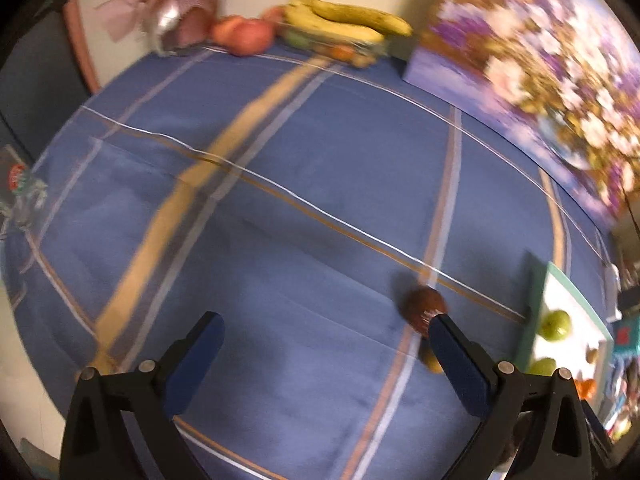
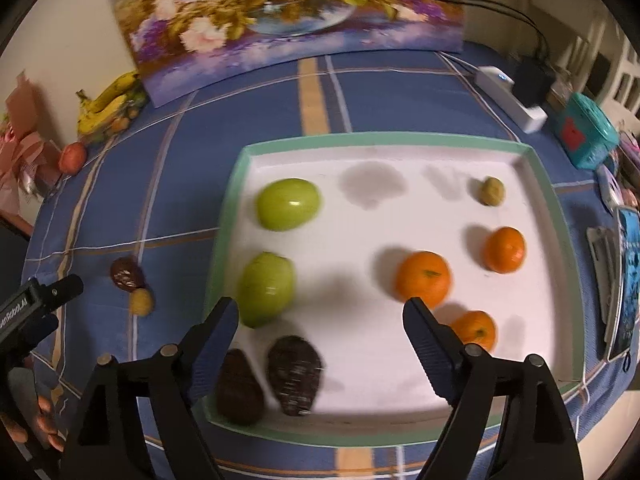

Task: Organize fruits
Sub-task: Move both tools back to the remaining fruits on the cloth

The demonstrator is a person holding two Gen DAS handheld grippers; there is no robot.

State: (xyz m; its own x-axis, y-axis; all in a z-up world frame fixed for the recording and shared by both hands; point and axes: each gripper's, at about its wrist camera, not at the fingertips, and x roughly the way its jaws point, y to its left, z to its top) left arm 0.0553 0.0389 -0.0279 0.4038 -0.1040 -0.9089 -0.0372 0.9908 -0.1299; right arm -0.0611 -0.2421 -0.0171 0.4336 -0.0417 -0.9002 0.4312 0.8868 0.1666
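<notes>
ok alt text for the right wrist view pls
An open right gripper hovers over a white tray with a green rim holding two green apples, three oranges, two dark avocados and a small brownish fruit. On the blue tablecloth left of the tray lie another dark avocado and a small yellow fruit.

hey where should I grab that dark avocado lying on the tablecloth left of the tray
Grip the dark avocado across its broad middle, coming from above with the left gripper, open nearby. It lies flat on the cloth, and a small yellow fruit touches its near side, so keep the fingers off that side.
</notes>
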